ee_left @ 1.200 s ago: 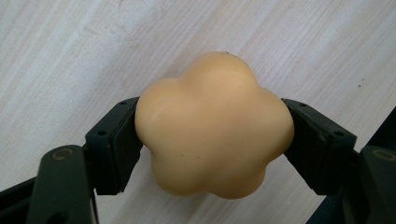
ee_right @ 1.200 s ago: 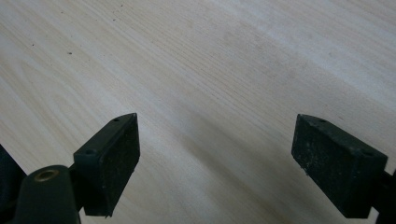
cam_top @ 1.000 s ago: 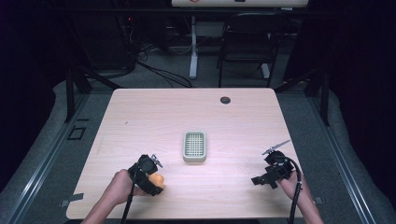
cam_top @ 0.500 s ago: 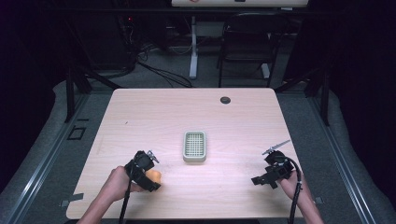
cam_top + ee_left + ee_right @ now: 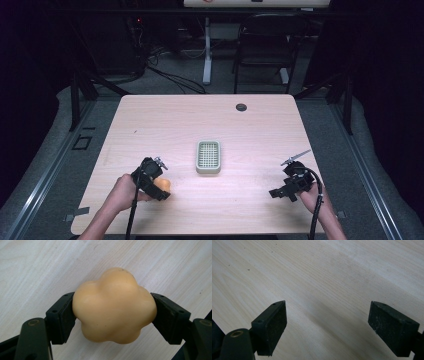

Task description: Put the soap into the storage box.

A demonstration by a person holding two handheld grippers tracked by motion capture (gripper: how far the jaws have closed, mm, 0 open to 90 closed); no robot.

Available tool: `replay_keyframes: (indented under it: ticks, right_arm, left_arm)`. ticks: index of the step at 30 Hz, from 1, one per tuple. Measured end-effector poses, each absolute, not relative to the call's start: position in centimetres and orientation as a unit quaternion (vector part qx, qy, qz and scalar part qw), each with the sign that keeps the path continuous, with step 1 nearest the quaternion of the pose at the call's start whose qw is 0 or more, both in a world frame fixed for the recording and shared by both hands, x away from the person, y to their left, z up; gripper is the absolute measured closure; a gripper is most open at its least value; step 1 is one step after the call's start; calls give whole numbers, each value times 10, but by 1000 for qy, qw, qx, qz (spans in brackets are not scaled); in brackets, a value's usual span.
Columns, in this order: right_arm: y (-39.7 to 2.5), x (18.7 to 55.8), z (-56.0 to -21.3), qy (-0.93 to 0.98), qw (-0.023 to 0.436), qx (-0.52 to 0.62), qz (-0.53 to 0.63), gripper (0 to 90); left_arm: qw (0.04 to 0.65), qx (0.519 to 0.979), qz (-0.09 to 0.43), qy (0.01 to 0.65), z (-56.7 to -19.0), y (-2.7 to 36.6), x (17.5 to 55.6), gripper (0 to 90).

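I have the left claw (image 5: 113,315) clamped on a lumpy orange-yellow ball (image 5: 113,306), both jaws pressed to its sides just above the tabletop (image 5: 37,270); in the high view that sits at the lower left of the frame. My right claw (image 5: 327,325) hangs at the lower right, jaws wide apart over bare wood. A small white tray (image 5: 208,156) rests mid-frame, well apart from both.
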State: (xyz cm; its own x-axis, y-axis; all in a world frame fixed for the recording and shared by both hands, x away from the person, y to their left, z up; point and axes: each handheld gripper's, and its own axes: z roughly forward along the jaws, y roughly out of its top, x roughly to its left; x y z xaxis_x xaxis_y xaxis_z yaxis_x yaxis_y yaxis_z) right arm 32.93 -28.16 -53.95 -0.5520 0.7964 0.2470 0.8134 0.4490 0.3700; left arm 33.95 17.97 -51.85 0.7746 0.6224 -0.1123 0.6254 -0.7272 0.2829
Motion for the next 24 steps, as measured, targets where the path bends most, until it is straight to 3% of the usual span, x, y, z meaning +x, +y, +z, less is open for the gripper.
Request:
replay_keyframes:
  ticks: [24]
  right_arm:
    - [-281,328,-539,-852,19,-471,-226,151]
  left_arm:
    - [159,929,-4,333,-507,177,360,251]
